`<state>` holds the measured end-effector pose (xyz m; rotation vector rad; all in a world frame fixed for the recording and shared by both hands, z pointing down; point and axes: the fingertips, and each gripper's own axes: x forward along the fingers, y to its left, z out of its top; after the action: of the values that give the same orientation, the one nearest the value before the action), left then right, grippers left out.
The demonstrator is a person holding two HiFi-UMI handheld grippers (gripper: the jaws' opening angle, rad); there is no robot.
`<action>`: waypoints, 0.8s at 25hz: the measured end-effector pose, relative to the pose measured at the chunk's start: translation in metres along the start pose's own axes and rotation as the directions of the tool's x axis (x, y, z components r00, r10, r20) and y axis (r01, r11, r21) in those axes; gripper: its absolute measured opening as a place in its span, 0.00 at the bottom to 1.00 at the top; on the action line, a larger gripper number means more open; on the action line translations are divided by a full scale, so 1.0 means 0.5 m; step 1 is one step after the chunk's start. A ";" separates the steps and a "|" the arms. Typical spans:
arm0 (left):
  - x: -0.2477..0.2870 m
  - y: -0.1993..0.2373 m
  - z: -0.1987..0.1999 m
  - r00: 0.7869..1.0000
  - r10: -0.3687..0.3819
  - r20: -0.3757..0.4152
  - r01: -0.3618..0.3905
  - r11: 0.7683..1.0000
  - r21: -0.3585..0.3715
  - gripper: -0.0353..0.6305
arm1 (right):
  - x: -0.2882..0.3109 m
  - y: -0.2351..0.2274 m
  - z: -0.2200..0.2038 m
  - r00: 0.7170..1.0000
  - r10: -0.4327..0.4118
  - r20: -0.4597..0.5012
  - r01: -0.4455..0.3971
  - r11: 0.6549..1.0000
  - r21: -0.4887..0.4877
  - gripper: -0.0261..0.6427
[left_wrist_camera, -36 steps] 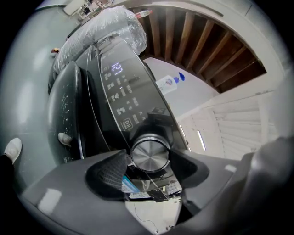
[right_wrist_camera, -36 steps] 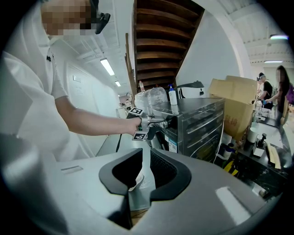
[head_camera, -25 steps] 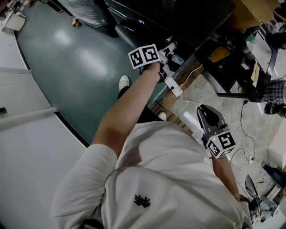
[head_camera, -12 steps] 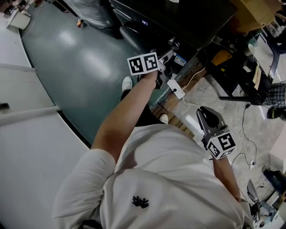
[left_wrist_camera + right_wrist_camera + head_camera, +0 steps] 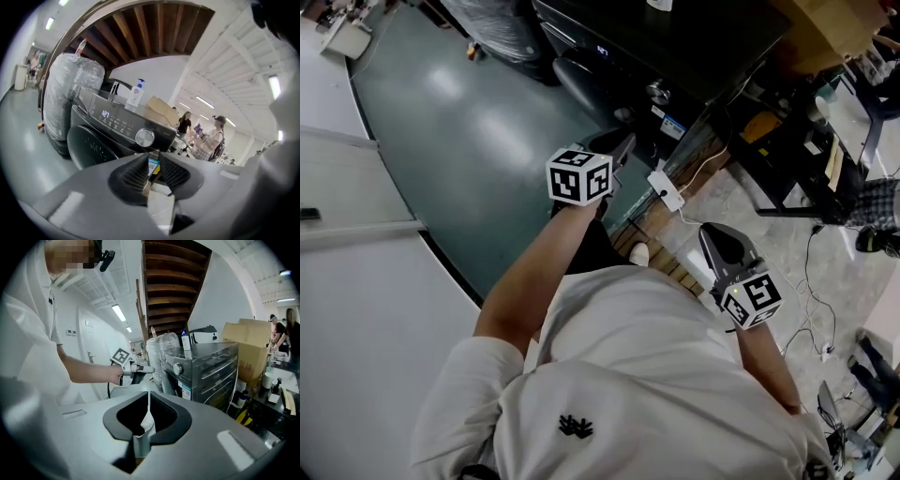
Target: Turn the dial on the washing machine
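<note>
The dark washing machine [image 5: 694, 42] has a round silver dial [image 5: 657, 91] on its front panel. In the left gripper view the dial [image 5: 145, 137] sits just beyond my left gripper [image 5: 153, 165], clear of it. The jaws have just been closing; a narrow gap is left with nothing in it. From the head view, my left gripper [image 5: 619, 150] hangs below and left of the dial. My right gripper [image 5: 712, 236] is held back near my body, shut and empty. The right gripper view shows its jaws [image 5: 148, 399] meeting, with the dial [image 5: 177, 368] and my left gripper [image 5: 146, 369] ahead.
A white power strip [image 5: 665, 185] with a cable lies on the floor by the machine. A plastic-wrapped bundle [image 5: 70, 89] stands left of the machine, and a soap bottle [image 5: 136, 93] stands on top. A cardboard box [image 5: 251, 348] is to the right, with people [image 5: 213, 138] behind.
My left gripper has come back from the dial toward my body and rolled, so its marker cube faces differently. The right gripper has stayed put.
</note>
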<state>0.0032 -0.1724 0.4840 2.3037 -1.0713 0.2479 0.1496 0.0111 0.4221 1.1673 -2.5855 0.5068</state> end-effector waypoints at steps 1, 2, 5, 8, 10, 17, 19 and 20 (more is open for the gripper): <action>-0.017 -0.009 -0.003 1.000 0.002 0.000 -0.002 0.999 0.033 0.25 | 0.001 0.004 0.002 1.000 0.006 0.003 -0.006 1.000 -0.001 0.06; -0.034 -0.019 -0.007 1.000 0.002 -0.002 -0.002 0.998 0.065 0.24 | 0.000 0.008 0.003 1.000 0.012 0.007 -0.012 1.000 -0.003 0.06; -0.083 -0.059 -0.022 1.000 -0.014 -0.019 0.016 0.986 0.164 0.19 | -0.003 0.017 0.010 0.999 0.029 0.016 -0.029 0.999 -0.014 0.06; -0.130 -0.100 -0.040 0.998 -0.046 -0.040 0.054 0.973 0.225 0.14 | -0.007 0.020 0.009 0.999 0.046 0.028 -0.046 0.999 -0.010 0.05; -0.156 -0.119 -0.054 0.996 -0.058 -0.062 0.072 0.967 0.244 0.14 | -0.007 0.023 0.011 0.998 0.057 0.035 -0.057 0.998 -0.011 0.05; -0.224 -0.175 -0.083 0.992 -0.106 -0.072 0.119 0.967 0.223 0.14 | -0.015 0.039 0.018 0.995 0.089 0.044 -0.089 0.996 -0.016 0.04; -0.233 -0.190 -0.089 0.990 -0.114 -0.081 0.130 0.962 0.238 0.14 | -0.017 0.042 0.020 0.994 0.096 0.047 -0.095 0.995 -0.019 0.04; -0.235 -0.195 -0.094 0.989 -0.112 -0.092 0.132 0.959 0.252 0.14 | -0.017 0.043 0.021 0.994 0.100 0.048 -0.099 0.995 -0.019 0.04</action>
<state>0.0017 -0.0206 0.4344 2.5572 -0.8980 0.4461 0.1378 0.0259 0.4048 1.0627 -2.6945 0.4823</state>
